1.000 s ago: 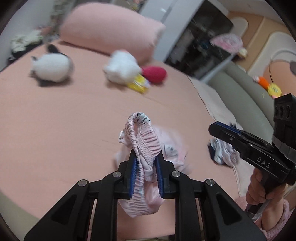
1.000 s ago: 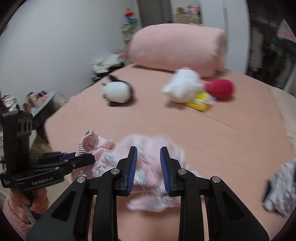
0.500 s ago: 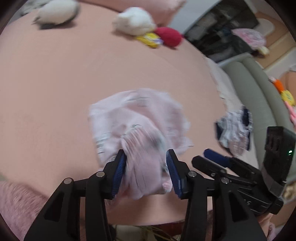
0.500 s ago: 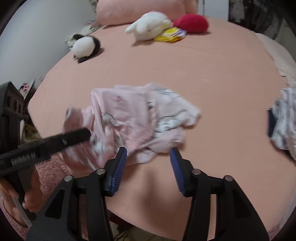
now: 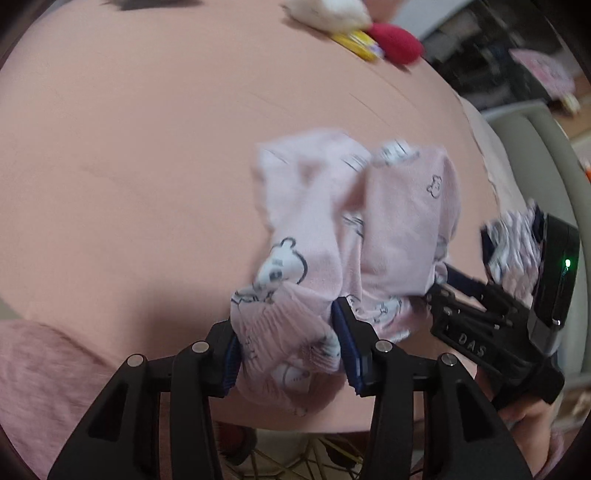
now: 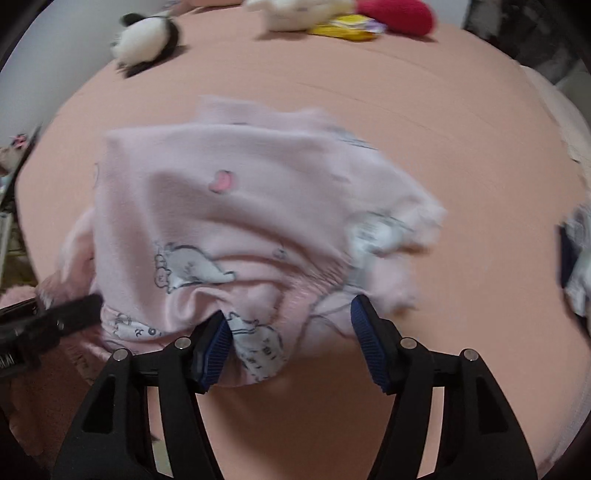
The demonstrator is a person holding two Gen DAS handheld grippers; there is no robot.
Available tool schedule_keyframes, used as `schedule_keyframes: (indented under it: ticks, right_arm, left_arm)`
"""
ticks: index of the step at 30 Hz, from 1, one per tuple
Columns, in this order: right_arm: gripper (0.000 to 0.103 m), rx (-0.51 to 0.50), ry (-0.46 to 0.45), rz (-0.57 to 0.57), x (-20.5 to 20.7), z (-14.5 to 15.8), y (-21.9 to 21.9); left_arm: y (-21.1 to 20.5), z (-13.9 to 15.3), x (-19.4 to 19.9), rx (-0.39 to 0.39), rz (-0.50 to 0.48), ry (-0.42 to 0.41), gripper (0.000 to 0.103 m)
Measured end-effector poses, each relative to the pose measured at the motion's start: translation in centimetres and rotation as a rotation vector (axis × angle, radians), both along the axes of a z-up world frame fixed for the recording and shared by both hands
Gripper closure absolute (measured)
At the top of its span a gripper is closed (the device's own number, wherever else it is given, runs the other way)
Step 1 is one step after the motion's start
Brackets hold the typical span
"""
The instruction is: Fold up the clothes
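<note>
A pale pink garment with printed bears (image 5: 369, 221) lies crumpled on the pink bed (image 5: 147, 166) near its front edge; it also shows in the right wrist view (image 6: 240, 206). My left gripper (image 5: 288, 350) is open, its jaws wide on either side of the gathered waistband. My right gripper (image 6: 288, 336) is open over the garment's near hem, with cloth between the jaws. The right gripper also shows at the right of the left wrist view (image 5: 480, 314), and the left one at the left edge of the right wrist view (image 6: 55, 317).
A second patterned garment (image 5: 513, 243) lies at the bed's right side. Plush toys (image 6: 147, 33), a red plush (image 6: 399, 14) and a yellow packet (image 6: 343, 31) lie at the far end. A grey-green sofa (image 5: 546, 155) stands right of the bed.
My left gripper opened from shut on the waistband and lowered the garment onto the bed. My right gripper opened wider and moved in over the near hem.
</note>
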State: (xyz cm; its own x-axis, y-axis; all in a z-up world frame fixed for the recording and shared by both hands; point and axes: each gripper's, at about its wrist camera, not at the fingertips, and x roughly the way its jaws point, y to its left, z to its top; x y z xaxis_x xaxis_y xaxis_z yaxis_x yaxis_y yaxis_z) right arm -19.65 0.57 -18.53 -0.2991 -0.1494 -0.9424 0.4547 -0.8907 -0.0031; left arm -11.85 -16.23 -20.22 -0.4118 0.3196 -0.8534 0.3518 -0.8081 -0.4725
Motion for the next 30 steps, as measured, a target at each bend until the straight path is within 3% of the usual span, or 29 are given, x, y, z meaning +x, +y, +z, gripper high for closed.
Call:
schedule_keyframes:
  ticks: [2,4,7,10,14,21,24,25,30]
  right_arm:
    - [0.040,0.041,0.019,-0.024,0.5,0.4,2.1]
    - [0.040,0.020,0.018,-0.058,1.3,1.4,4.5]
    - [0.038,-0.085,-0.004,-0.057,3.2,3.3,7.2]
    - [0.035,-0.168,-0.030,0.048,6.3,4.7,8.7]
    - [0.034,-0.134,-0.004,0.164,10.1,4.7,9.2]
    - [0.034,-0.173,-0.044,0.152,9.2,3.0,6.1]
    - [0.036,-0.098,-0.010,0.156,8.8,2.0,4.5]
    - [0.038,-0.085,0.008,0.138,8.6,2.0,4.4]
    - [0.038,-0.173,0.039,-0.016,7.8,3.8,6.1]
  left_arm:
    - [1.5,0.1,-0.1,0.041,-0.032,0.020,0.060]
    - [3.1,0.2,-0.2,0.082,-0.063,0.040,0.060]
    - [5.4,0.3,-0.3,0.143,-0.111,0.071,0.060]
    - [7.1,0.6,-0.2,0.187,-0.145,0.091,0.060]
    - [7.1,1.7,-0.5,0.241,-0.166,0.102,0.058]
    - [6.1,1.0,0.7,0.333,-0.078,0.094,0.053]
    - [5.7,1.6,1.6,0.249,-0.058,0.076,0.050]
    - [5.6,2.0,2.1,0.190,-0.061,0.073,0.049]
    - [6.9,2.7,3.0,0.070,-0.109,0.070,0.048]
